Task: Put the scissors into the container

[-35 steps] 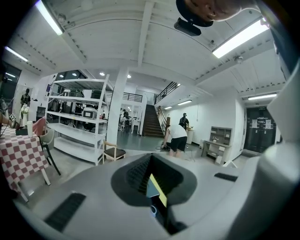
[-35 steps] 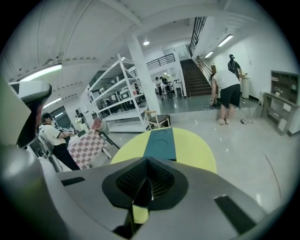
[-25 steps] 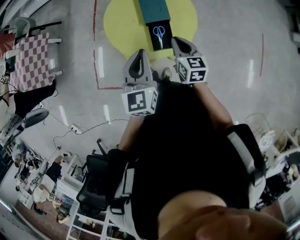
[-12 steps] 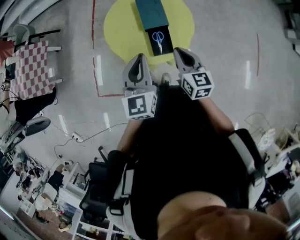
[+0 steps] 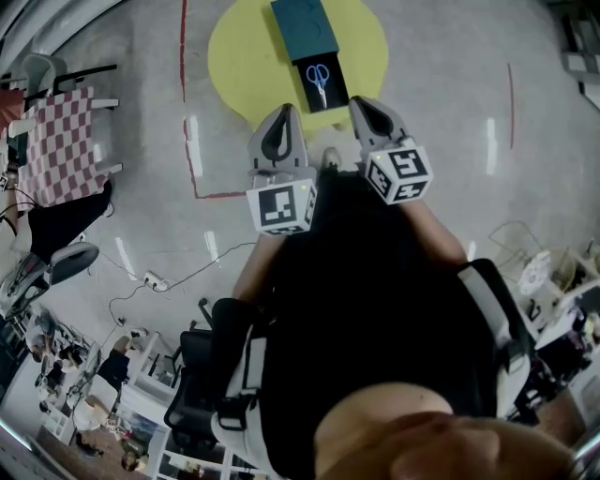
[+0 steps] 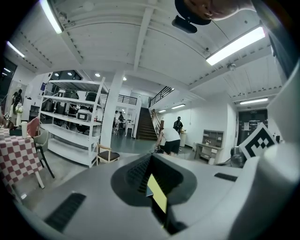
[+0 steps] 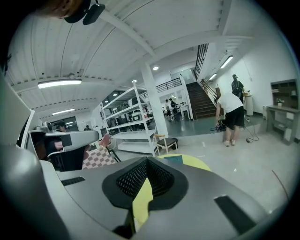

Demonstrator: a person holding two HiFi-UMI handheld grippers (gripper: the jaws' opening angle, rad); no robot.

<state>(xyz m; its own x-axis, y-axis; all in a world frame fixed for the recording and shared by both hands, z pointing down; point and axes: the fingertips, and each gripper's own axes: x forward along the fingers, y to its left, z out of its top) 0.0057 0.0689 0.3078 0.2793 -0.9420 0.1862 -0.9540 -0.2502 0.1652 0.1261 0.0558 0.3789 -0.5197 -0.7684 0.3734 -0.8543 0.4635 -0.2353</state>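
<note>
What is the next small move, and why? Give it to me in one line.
Probably reach the right gripper forward and down toward the blue-handled scissors, opening it on the way. They lie on the black rectangular pad beside the teal box on the round yellow surface. Both this gripper and the left gripper hang short of the pad, jaws together and empty.

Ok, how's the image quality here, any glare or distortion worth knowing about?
Head view: fisheye bend, pale glare streaks on the floor, scissors small yet clear. Left gripper view: dark vignetted corners, ceiling light strip blown out. Right gripper view: same vignette, edges strongly curved.
</note>
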